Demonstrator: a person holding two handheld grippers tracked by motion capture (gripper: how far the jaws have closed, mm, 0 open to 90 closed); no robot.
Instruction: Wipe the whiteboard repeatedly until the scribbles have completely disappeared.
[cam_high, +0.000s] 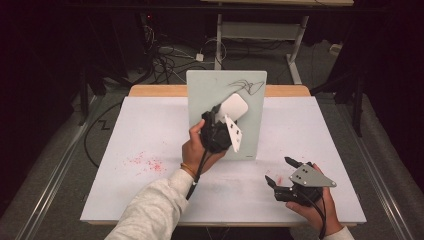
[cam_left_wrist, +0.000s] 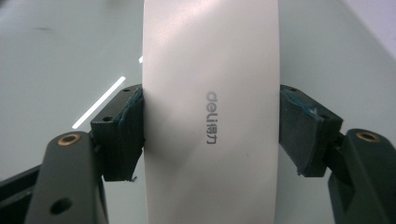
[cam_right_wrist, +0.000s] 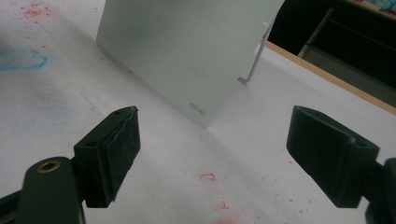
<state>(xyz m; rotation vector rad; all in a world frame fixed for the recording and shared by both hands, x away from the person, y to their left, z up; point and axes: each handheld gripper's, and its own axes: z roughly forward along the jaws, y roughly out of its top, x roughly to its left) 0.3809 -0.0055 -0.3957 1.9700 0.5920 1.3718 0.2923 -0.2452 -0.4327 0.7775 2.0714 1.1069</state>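
A pale glass writing board (cam_high: 250, 125) stands upright at the middle of the white table (cam_high: 150, 130), with a black scribble (cam_high: 248, 86) near its top edge. My left gripper (cam_high: 223, 114) is shut on a white eraser (cam_high: 233, 106) and holds it against the board's face, just below the scribble. In the left gripper view both pads clamp the eraser (cam_left_wrist: 210, 60) by its sides, and its printed logo faces the camera. My right gripper (cam_high: 278, 170) rests open near the table's front right, with nothing between its jaws. It faces the board's lower corner (cam_right_wrist: 187, 51).
Red marker specks (cam_high: 145, 162) stain the table at the left, and a few more (cam_right_wrist: 208, 177) lie in front of the right gripper. A blue smudge (cam_right_wrist: 21, 60) marks the table. The board's metal stand leg (cam_right_wrist: 254, 60) sticks out behind it. Cables (cam_high: 165, 60) lie on the floor beyond.
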